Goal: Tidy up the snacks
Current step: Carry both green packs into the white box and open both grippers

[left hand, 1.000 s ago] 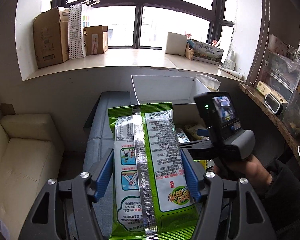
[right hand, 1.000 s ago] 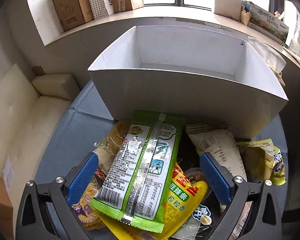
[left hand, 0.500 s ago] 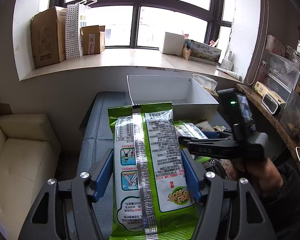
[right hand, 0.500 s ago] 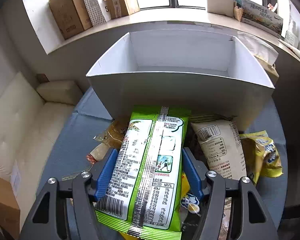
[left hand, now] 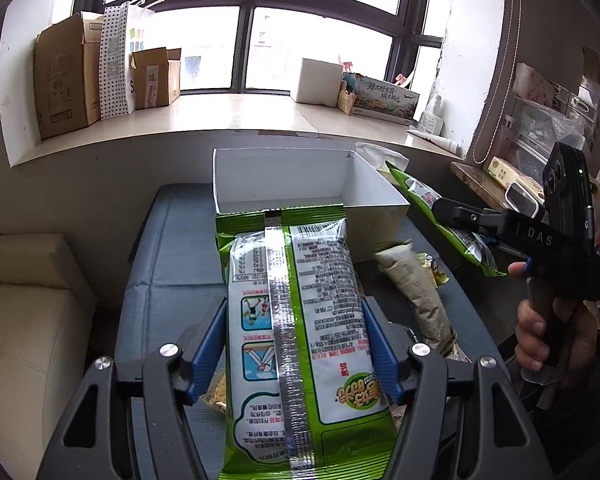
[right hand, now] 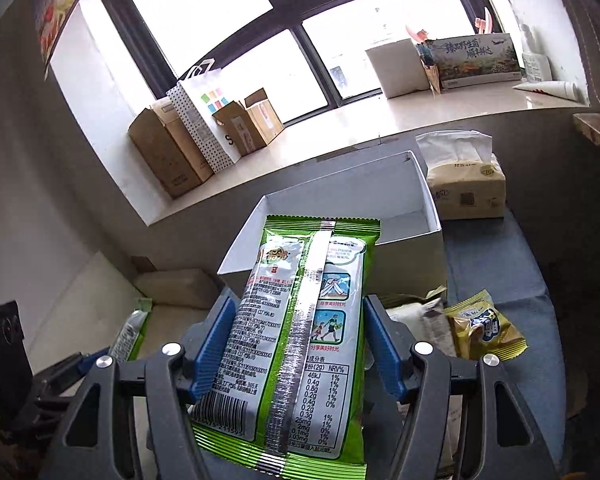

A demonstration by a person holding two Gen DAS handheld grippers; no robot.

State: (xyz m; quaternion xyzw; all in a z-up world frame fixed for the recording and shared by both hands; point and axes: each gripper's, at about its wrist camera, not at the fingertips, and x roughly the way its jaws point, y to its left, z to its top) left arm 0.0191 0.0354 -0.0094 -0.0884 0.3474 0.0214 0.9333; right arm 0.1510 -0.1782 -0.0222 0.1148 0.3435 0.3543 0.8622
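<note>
My left gripper is shut on a green snack bag, held above the blue table in front of the empty white box. My right gripper is shut on a second green snack bag, lifted and pointing at the white box. In the left wrist view the right gripper and its bag hang to the right of the box. In the right wrist view the left gripper's bag shows at the lower left.
Loose snacks lie on the blue table: a beige packet and a yellow packet. A tissue pack stands right of the box. Cardboard boxes sit on the windowsill. A cream sofa is at left.
My right gripper closed on the second green bag and lifted it off the pile, up and to the right of the box. The left gripper kept its bag.
</note>
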